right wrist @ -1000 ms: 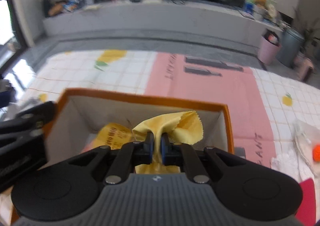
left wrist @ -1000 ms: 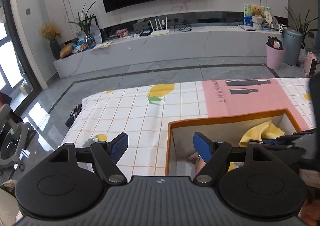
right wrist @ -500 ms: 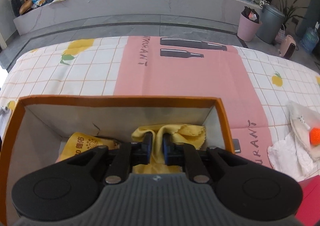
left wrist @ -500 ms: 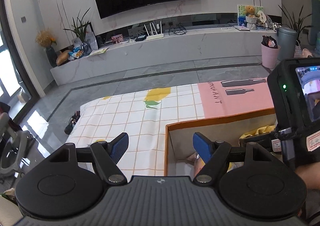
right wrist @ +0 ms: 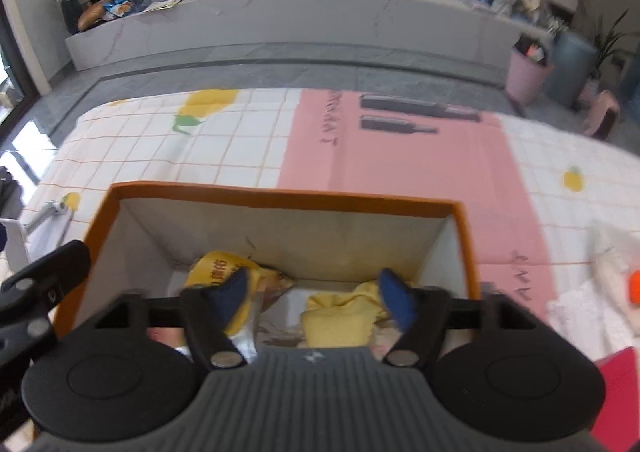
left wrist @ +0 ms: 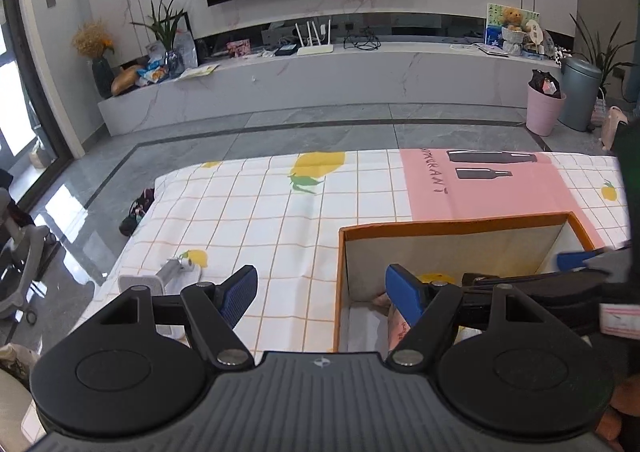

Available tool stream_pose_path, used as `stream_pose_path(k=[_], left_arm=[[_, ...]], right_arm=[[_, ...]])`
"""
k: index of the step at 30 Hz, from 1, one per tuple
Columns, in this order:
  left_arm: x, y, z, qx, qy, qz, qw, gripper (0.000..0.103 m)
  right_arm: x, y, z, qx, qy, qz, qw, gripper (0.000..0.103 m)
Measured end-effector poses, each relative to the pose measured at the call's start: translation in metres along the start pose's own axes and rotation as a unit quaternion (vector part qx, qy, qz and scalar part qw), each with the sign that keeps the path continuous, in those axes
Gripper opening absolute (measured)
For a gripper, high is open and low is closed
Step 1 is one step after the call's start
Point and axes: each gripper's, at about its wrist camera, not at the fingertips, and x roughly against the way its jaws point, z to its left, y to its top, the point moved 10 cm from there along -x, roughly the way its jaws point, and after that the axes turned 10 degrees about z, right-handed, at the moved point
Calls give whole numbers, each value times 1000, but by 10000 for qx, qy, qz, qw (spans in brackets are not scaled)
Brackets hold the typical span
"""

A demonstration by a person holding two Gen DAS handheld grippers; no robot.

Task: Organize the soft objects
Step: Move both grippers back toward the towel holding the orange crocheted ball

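OK, left wrist view first: my left gripper (left wrist: 322, 288) is spread wide with nothing between the pads, straddling the near-left wall of the orange box (left wrist: 452, 221). One finger is outside over the checked tablecloth (left wrist: 256, 212), the other inside the box. The right gripper's blue pad pokes in at the far right, blurred.

Right wrist view: right gripper (right wrist: 316, 294) has its jaws opening. The yellow cloth (right wrist: 340, 318) sits loose on the box floor between the fingers, close to the right pad, and I can't tell if it touches. A yellow printed packet (right wrist: 224, 266) lies just left of it.

My read: the cloth is light, limp and not fragile, and it'll slump wherever it's let go. If I regrab it, I'd pinch a bunched fold on top, not a flat edge. More white soft things (right wrist: 584, 304) wait on the table to the right.
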Motion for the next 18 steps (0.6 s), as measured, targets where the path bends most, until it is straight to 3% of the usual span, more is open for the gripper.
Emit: stream_pose_path(k=[4,9,12,18], left_arm=[[7,-1,2,64,-67,-37,9999,86],[20,-3,-1,218,-5,-195,9996,86],[32,-10,-14,327,-181,-238,9990,85],[72,-9,-38,187,-297,-665,9972,85]], right_arm=[[15,-2,-7,62,-43,-215,9997,90],[36,-7,-22,-151,255,-298,9991,89],[55,-9,-34,-198,224,-433,9986,90],[102,-24,-70,-296,267,-733,9965,90]])
